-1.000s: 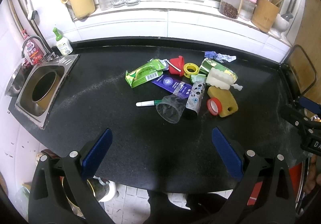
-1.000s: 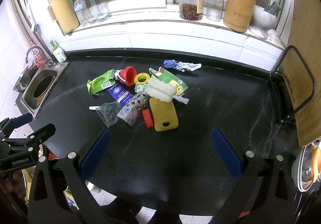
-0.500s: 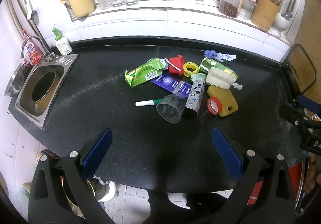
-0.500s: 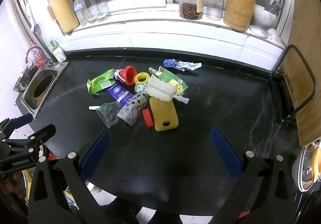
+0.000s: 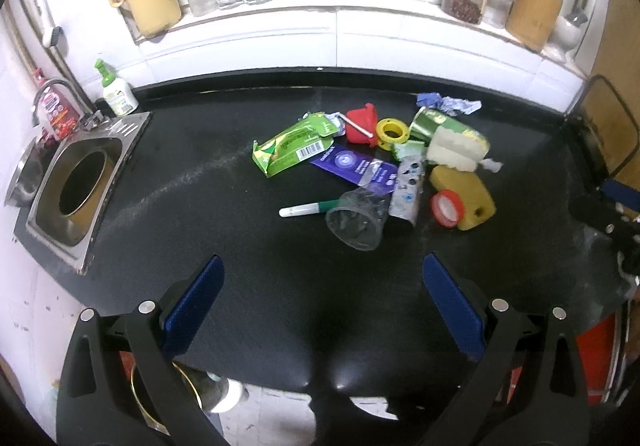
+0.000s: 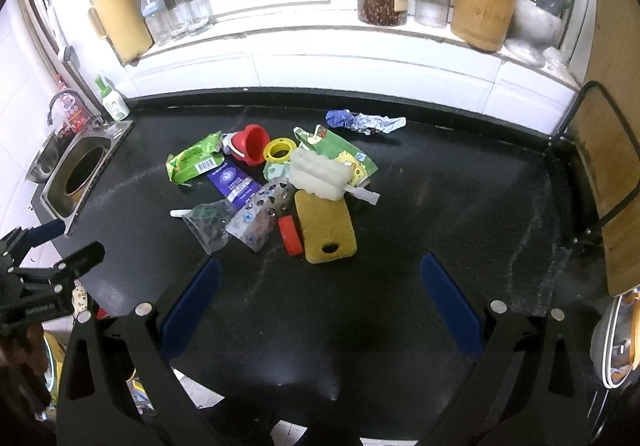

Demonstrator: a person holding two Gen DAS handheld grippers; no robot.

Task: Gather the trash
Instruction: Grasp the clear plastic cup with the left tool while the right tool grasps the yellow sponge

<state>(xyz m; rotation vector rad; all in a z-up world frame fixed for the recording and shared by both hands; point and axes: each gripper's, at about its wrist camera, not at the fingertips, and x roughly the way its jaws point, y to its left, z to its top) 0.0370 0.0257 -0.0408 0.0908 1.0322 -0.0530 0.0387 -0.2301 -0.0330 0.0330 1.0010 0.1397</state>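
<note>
On the black counter [image 5: 168, 174] the trash lies in one tangled heap near the middle: a green wrapper [image 5: 292, 148], a purple packet [image 5: 352, 166], a clear plastic cup [image 5: 356, 220] tipped on its side, a marker [image 5: 308, 208], a yellow sponge [image 5: 464, 190] and red tape roll [image 5: 447, 206]. Both grippers hang back at the near edge, well apart from the heap; the left gripper [image 5: 320, 306] and right gripper [image 6: 318, 302] each stand with fingers spread wide and nothing between them. The likely trouble is the overlap: the cup rests against the marker and a silvery packet [image 6: 260, 220], so a pinch there could drag neighbours along or crush the thin cup. Flat wrappers may slip from the pads. A crumpled blue wrapper [image 6: 364, 122] sits apart by the back wall and could be missed.
</note>
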